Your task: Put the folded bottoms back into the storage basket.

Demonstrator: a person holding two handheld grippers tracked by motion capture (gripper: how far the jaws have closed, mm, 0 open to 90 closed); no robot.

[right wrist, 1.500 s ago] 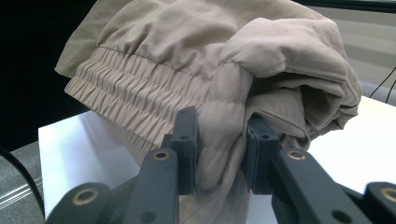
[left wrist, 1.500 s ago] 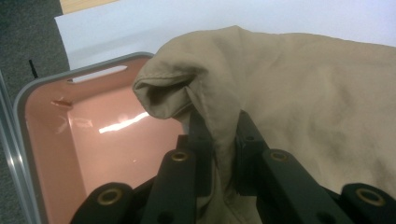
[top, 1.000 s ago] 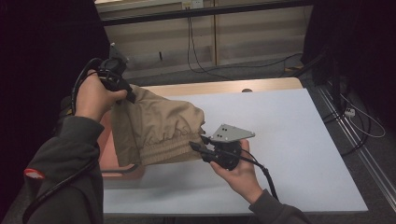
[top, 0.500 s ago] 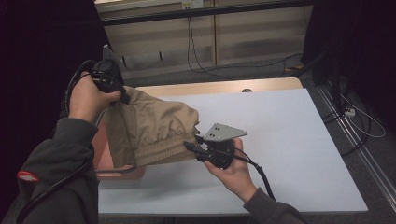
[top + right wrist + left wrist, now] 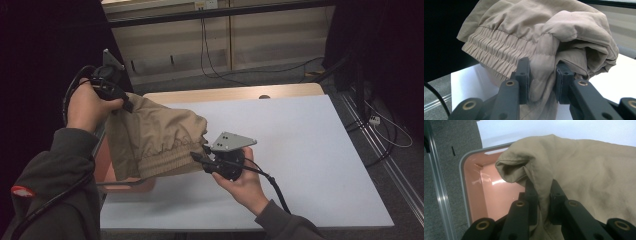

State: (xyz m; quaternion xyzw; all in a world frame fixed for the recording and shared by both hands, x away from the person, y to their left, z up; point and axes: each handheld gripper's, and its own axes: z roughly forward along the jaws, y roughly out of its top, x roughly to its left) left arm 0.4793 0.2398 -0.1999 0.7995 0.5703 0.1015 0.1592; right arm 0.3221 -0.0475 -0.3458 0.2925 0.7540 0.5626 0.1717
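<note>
Shorts (image 5: 152,140) hang stretched between both grippers above a pink bin (image 5: 484,195); left gripper (image 5: 541,195) pinches one fold, right gripper (image 5: 541,75) clamps the elastic waistband (image 5: 496,55).

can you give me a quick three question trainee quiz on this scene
1. True or false: both tongs are clamped on the beige fabric garment.
2. What lies under the garment at the table's left edge? A) pink plastic bin B) metal tray C) cardboard box
3. Which part of the garment do the right tongs pinch?

Key
1. True; the left tongs pinch a fold, and the right tongs grip too.
2. A, the pink plastic bin.
3. The gathered elastic band end.
</note>
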